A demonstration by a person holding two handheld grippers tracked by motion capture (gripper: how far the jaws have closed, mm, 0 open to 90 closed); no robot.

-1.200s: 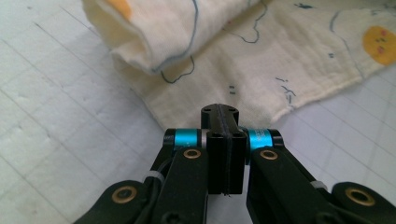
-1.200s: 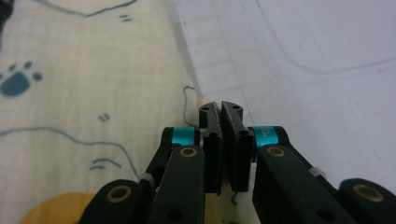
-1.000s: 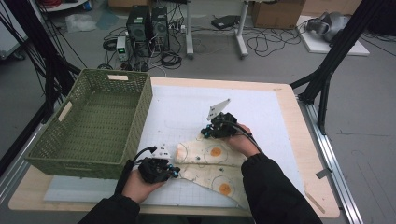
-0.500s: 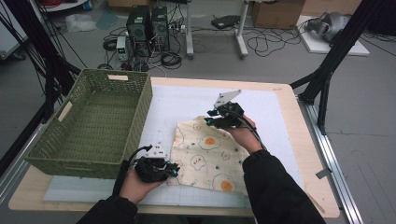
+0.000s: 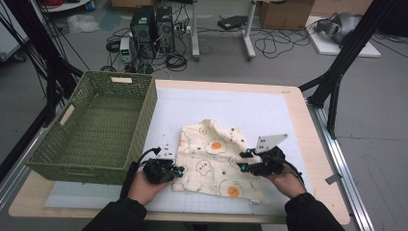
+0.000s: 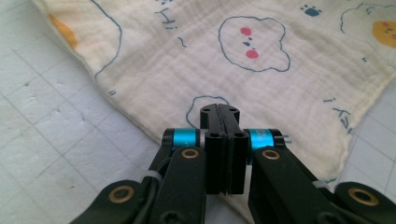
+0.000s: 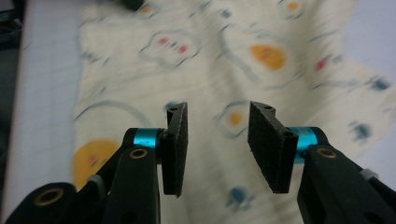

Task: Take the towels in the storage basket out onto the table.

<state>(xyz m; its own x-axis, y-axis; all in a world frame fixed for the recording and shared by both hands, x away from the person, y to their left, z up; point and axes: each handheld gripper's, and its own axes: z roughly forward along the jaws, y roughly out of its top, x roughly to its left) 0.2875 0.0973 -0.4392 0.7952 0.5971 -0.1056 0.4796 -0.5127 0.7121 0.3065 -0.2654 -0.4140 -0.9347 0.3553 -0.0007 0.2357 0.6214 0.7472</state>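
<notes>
While my left gripper [image 6: 219,122] pinches the cloth [image 5: 216,159] and my right gripper [image 7: 217,140], jaws just opening, holds nothing, one tug could bunch it.

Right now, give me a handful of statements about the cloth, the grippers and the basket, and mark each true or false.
1. The left gripper has its jaws closed together at the edge of the cloth. True.
2. The right gripper is clamped shut on the cloth. False: its jaws stand apart above it, having just been opening, nothing between them.
3. The cloth lies inside the green basket. False: it lies on the white mat beside the basket.
4. The cloth is printed with fried eggs. True.
</notes>
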